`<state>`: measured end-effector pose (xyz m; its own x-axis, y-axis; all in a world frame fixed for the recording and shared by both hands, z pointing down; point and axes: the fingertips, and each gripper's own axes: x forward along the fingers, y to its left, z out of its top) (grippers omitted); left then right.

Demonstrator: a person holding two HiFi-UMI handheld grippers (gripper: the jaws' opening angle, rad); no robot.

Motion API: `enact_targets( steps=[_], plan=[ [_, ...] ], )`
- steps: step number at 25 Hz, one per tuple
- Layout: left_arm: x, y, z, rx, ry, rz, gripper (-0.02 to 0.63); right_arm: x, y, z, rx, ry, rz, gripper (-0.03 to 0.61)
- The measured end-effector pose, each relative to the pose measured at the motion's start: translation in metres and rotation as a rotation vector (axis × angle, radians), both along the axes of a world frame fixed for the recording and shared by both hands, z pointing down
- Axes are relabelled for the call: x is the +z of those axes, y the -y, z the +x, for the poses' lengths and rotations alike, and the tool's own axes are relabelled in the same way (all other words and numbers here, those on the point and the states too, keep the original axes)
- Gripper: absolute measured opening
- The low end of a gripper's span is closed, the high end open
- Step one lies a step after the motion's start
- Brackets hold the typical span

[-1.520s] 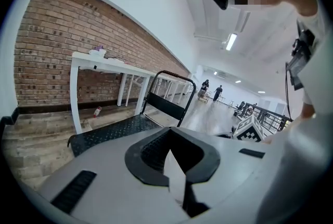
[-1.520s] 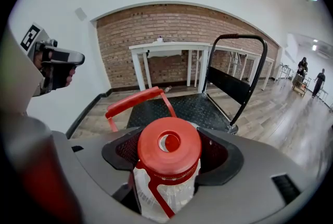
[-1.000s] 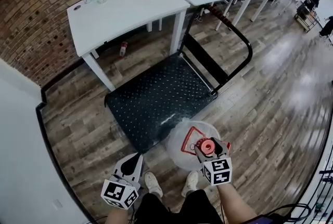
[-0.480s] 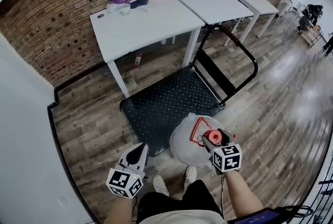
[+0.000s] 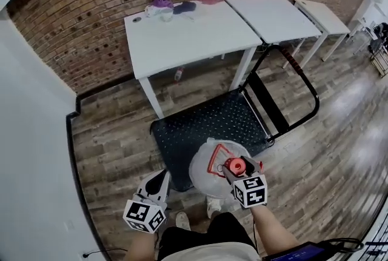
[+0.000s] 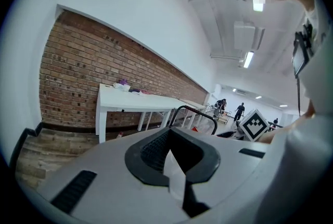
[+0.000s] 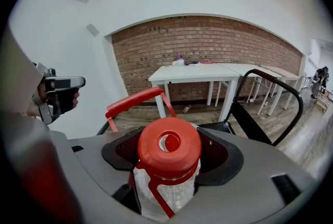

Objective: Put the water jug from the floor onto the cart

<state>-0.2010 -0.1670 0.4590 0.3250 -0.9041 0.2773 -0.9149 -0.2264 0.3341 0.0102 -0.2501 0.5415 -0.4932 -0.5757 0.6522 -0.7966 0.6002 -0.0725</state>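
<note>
A clear water jug (image 5: 209, 164) with a red cap (image 7: 169, 146) and a raised red handle (image 7: 134, 101) hangs off the floor, over the near edge of the black flat cart (image 5: 206, 123). My right gripper (image 5: 234, 168) is shut on the jug's neck just under the cap; the right gripper view shows its pads (image 7: 221, 158) on either side. My left gripper (image 5: 161, 177) hovers to the left of the jug, near the cart's near-left corner, shut and holding nothing. The left gripper view shows the left gripper (image 6: 173, 167) pointing toward the cart's handle (image 6: 196, 114).
The cart's black push handle (image 5: 298, 89) rises at its far right end. White tables (image 5: 194, 36) stand against the brick wall (image 5: 79, 17) behind the cart, with clothes (image 5: 173, 6) on top and a small bottle (image 5: 179, 74) underneath. My shoes (image 5: 211, 206) are on the wood floor.
Both grippers have moved forward and up, the right one carrying the jug. The jug now overlaps the cart's near edge instead of hanging over the floor in front of it.
</note>
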Motion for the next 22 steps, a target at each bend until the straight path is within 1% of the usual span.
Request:
enact_targets(
  steps=[5, 10, 14, 17, 22],
  plan=[
    [0.001, 0.032, 0.005, -0.078, 0.012, -0.003, -0.002, 0.007, 0.042, -0.022, -0.099, -0.003, 0.006, 0.314],
    [0.011, 0.049, 0.005, -0.138, 0.015, -0.027, -0.002, 0.019, 0.087, -0.033, -0.163, -0.025, 0.02, 0.314],
    [0.026, 0.057, 0.002, -0.178, 0.015, -0.048, -0.002, 0.037, 0.122, -0.034, -0.181, -0.04, 0.029, 0.314],
    [0.037, 0.062, -0.003, -0.212, 0.02, -0.056, -0.002, 0.052, 0.139, -0.036, -0.196, -0.06, 0.038, 0.314],
    [0.053, 0.076, -0.017, -0.239, 0.033, -0.069, -0.002, 0.076, 0.164, -0.04, -0.206, -0.085, 0.043, 0.314]
  ],
)
